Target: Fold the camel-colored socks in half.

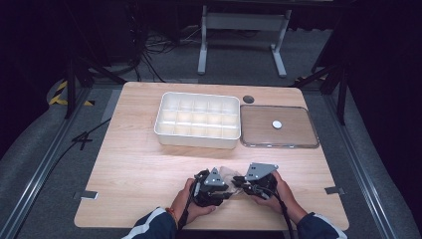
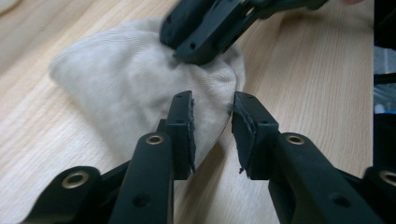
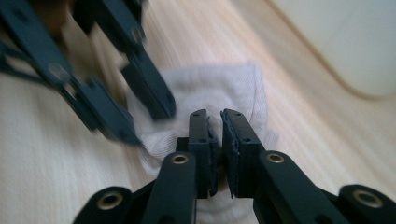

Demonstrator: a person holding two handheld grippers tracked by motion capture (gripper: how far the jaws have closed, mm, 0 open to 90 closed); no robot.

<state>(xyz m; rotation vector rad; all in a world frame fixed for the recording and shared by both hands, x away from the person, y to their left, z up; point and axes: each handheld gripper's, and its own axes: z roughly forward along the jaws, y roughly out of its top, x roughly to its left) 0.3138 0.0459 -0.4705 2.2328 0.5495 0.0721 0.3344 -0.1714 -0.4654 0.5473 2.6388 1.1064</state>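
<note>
A pale, ribbed sock lies crumpled on the wooden worktop, near my edge of it, between my two hands. In the high view it shows as a small whitish heap between the two black tools.

My right tool has its jaws drawn almost together and clamped on a fold of the sock, the cloth pinched in the narrow slit between the pads. My left tool comes at the sock from the opposite side. Its jaws stand apart, with the sock's edge lying between them; one pad sits against the cloth, and I cannot tell whether the other touches it. In the left gripper view the right tool's dark jaws press into the sock from above.

My left hand and right hand each wrap a tool's body, dark sleeves with white stripes coming in from the bottom edge.

Farther away, toward the worktop's far side, sits a white tray divided into many small compartments. Just beside it on the right lies a flat clear lid with a small white disc on it. A dark round hole marks the worktop behind it.
</note>
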